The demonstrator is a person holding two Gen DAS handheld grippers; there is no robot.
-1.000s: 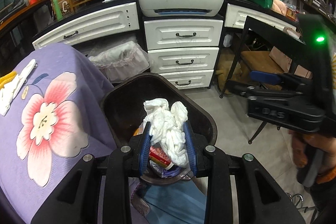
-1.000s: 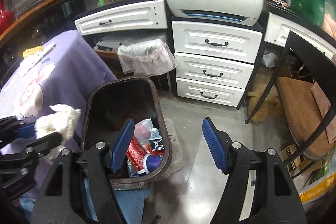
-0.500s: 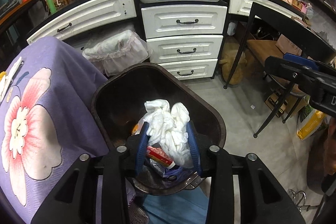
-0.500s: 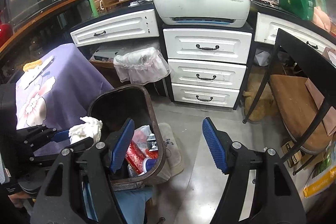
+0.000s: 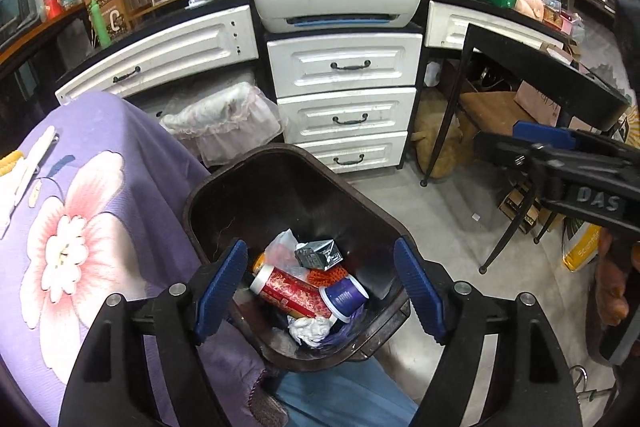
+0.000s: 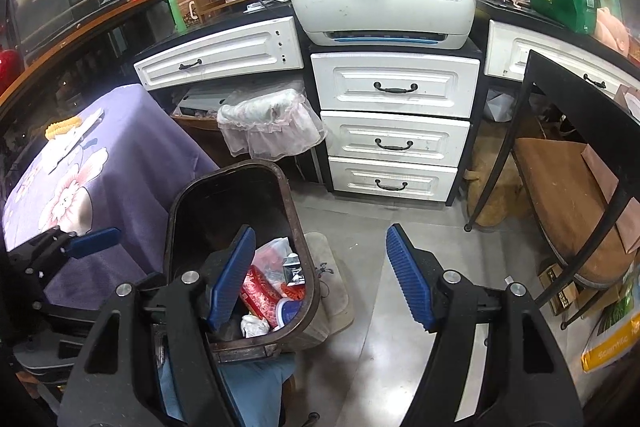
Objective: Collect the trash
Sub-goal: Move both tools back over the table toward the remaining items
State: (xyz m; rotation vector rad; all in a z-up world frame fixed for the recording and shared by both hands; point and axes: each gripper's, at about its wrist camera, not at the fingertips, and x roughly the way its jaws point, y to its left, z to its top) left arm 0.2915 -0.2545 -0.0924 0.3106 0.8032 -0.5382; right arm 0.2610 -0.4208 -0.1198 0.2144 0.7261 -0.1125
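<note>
A dark brown trash bin (image 5: 208, 195) stands on the floor beside a purple flowered tablecloth (image 5: 80, 227); it also shows in the right wrist view (image 6: 176, 211). Inside lie a white crumpled tissue (image 5: 310, 329), a red can (image 5: 288, 293), a purple-lidded cup (image 5: 344, 295) and a small dark carton (image 5: 318, 255). The tissue also shows in the right wrist view (image 6: 254, 326). My left gripper (image 5: 320, 285) is open and empty, held right above the bin. My right gripper (image 6: 320, 277) is open and empty, over the bin's right rim and the floor.
A white drawer unit (image 5: 344, 103) with a printer (image 5: 336, 1) on top stands behind the bin. A lined basket (image 5: 224, 123) sits under the desk. A black table (image 5: 536, 75) and a chair (image 6: 568, 195) stand at the right. The right gripper shows in the left wrist view (image 5: 560, 163).
My left gripper opened and let go of the white tissue, which fell into the bin. The left gripper rose a little above the bin. The right gripper stayed open.
</note>
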